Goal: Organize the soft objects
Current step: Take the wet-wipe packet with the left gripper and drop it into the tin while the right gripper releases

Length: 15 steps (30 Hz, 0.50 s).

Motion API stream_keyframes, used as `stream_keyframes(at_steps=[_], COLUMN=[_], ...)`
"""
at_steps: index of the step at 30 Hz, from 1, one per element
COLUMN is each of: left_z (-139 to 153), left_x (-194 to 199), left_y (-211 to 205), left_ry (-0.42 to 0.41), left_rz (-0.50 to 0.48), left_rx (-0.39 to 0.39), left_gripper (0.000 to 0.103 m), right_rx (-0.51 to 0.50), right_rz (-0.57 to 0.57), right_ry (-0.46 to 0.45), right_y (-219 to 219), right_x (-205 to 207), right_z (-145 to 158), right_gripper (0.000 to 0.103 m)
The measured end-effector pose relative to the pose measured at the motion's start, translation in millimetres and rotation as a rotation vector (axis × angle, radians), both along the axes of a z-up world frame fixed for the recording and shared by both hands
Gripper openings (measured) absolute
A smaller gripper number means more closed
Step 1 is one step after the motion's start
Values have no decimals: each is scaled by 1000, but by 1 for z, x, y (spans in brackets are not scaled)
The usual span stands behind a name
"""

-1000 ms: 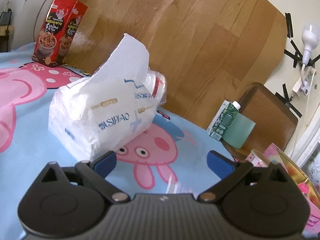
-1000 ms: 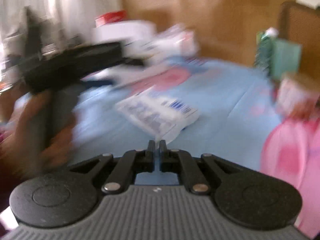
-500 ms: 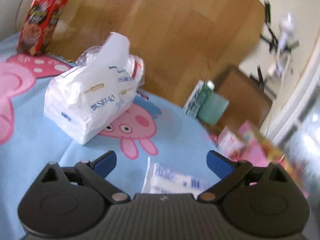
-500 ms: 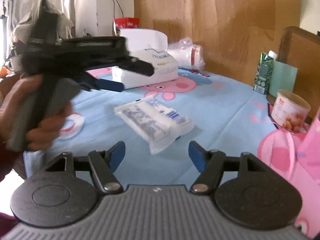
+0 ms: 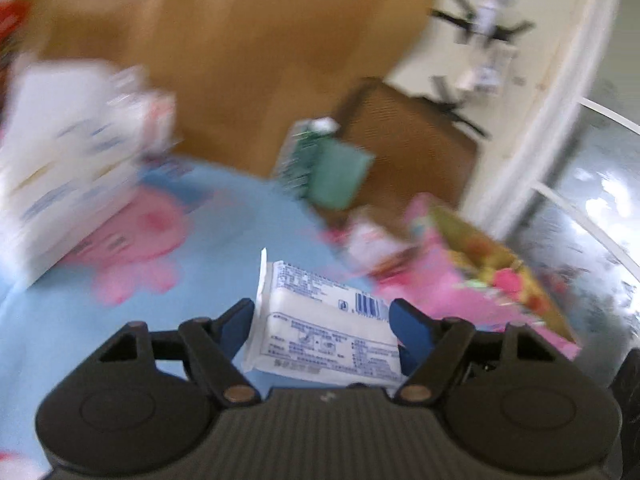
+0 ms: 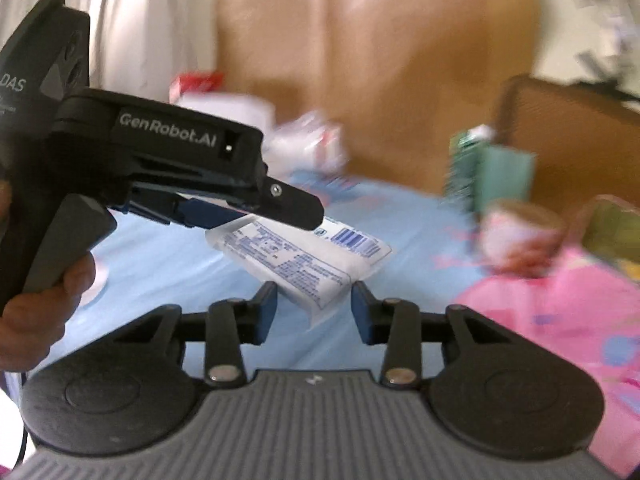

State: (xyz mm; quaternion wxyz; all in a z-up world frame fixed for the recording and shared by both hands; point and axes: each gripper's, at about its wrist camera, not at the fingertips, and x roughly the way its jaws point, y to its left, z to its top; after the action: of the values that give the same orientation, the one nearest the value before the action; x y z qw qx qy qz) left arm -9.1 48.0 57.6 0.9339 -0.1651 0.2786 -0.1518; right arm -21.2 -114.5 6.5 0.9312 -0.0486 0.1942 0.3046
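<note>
A flat white tissue packet [image 5: 324, 320] with blue print and a barcode lies on the blue cartoon tablecloth [image 5: 224, 240]. My left gripper [image 5: 322, 320] is open with its blue pads on either side of the packet, not closed on it. In the right wrist view the packet [image 6: 296, 256] lies just ahead of my open right gripper [image 6: 314, 306], and the left gripper's body [image 6: 160, 160] hovers over the packet's far end. A large white tissue pack [image 5: 60, 160] stands at the left, blurred.
A green carton [image 5: 320, 168] stands at the table's far edge by a brown chair [image 5: 408, 140]. A snack cup [image 6: 520, 232] and a pink box [image 5: 480, 272] lie to the right. A wooden board [image 5: 224, 48] backs the table.
My left gripper swung right from the large tissue pack and came down around the small packet. My right gripper opened, then moved closer to the packet.
</note>
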Motion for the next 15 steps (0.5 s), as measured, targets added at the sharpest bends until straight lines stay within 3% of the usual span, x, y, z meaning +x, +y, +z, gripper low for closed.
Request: stream_keyframes(at_steps=[6, 9, 10, 14, 15], left_z=[39, 43, 40, 24, 20], left_x=[45, 76, 84, 113, 115], left_y=[-107, -158, -174, -226, -229], left_ry=[-107, -135, -144, -165, -150], left_rz=[-193, -254, -250, -128, -115], left_rx=[70, 70, 84, 269, 273], left_gripper=[75, 91, 103, 103, 103], right_rx=[64, 73, 77, 13, 26], right_rz=[-271, -401, -443, -700, -730], right_ry=[-184, -206, -200, -225, -219], right_y=[-74, -114, -127, -158, -165], right_x=[-9, 6, 15, 58, 63], right_z=[23, 26, 26, 9, 3], right_gripper=[44, 45, 46, 55, 55])
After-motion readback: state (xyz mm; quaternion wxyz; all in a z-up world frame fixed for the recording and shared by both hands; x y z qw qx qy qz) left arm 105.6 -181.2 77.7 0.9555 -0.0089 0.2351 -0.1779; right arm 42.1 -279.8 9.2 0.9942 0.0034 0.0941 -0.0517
